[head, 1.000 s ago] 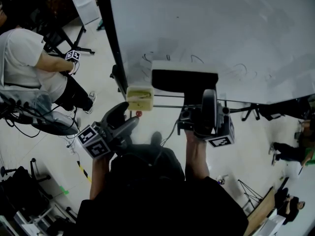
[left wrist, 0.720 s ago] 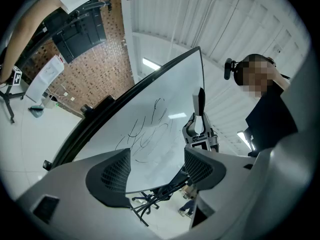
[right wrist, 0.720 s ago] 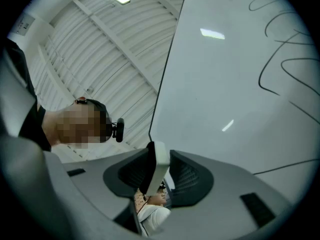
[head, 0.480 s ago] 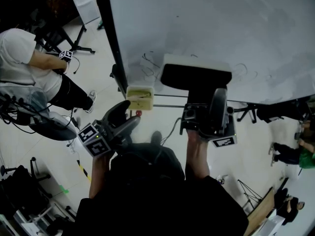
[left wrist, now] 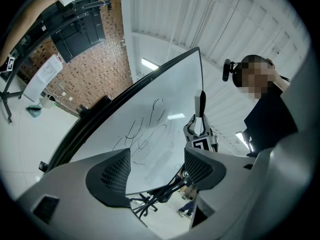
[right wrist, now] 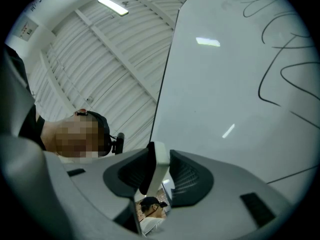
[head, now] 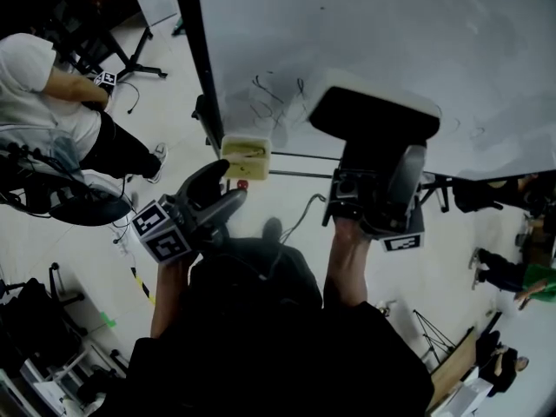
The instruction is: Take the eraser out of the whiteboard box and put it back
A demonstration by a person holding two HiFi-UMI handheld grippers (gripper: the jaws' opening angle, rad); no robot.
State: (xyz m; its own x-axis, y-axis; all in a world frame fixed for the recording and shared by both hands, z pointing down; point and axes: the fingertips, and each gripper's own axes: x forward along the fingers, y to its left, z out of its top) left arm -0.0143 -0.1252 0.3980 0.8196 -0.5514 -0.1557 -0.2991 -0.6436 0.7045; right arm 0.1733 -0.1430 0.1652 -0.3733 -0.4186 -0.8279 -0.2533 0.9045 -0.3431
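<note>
The eraser, a black felt block with a white back, is clamped in my right gripper and held up against the whiteboard, just right of black scribbles. In the right gripper view the eraser stands edge-on between the two pads, which press on it. The small yellowish whiteboard box hangs at the board's lower left corner. My left gripper hovers just below the box, open. In the left gripper view its jaws stand apart with nothing between them, and the right gripper shows beyond.
A seated person in a white shirt is at the left on the floor side. The whiteboard's stand legs spread below the board. More people sit at the right edge. Cables and equipment lie at the lower left.
My right gripper has carried the eraser up and to the right along the board, tilting it. The left gripper has stayed below the box.
</note>
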